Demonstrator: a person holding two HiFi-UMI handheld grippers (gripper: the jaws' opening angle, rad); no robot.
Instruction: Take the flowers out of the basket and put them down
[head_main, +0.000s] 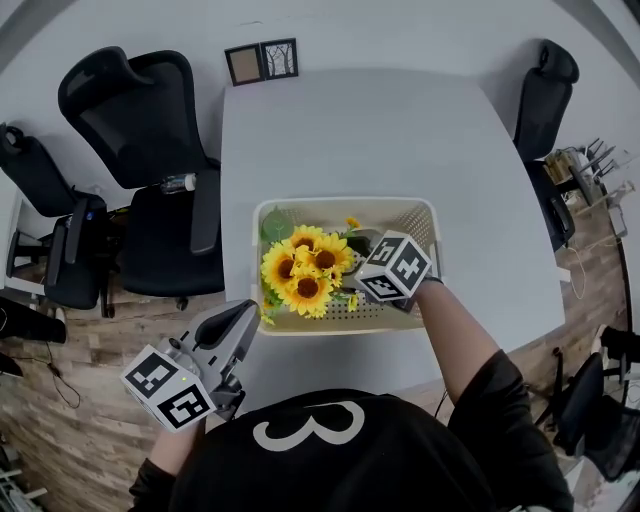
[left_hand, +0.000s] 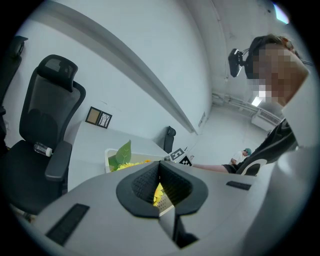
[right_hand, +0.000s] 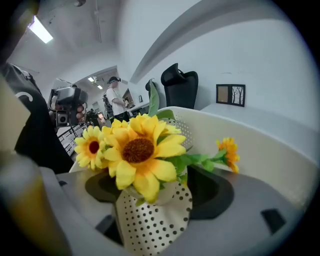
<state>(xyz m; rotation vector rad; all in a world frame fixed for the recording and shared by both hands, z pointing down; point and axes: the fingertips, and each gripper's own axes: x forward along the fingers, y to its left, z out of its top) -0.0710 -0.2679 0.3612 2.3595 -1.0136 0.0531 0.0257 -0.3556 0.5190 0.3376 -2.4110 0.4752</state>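
A bunch of yellow sunflowers (head_main: 305, 270) lies in the left half of a cream perforated basket (head_main: 340, 203) on the white table. My right gripper (head_main: 356, 262) reaches into the basket from the right, its marker cube just above the rim. In the right gripper view its jaws stand wide apart, with the sunflowers (right_hand: 137, 150) and their green stems between them and no pad pressing on them. A small orange bloom (right_hand: 230, 150) sticks out to the right, against the basket wall (right_hand: 250, 145). My left gripper (head_main: 235, 325) hangs off the table's near left corner, shut and empty.
Two small framed pictures (head_main: 262, 62) stand at the table's far edge. Black office chairs sit to the left (head_main: 150, 130) and at the far right (head_main: 545, 90). The bare table top (head_main: 360, 130) stretches beyond the basket, with wooden floor all around.
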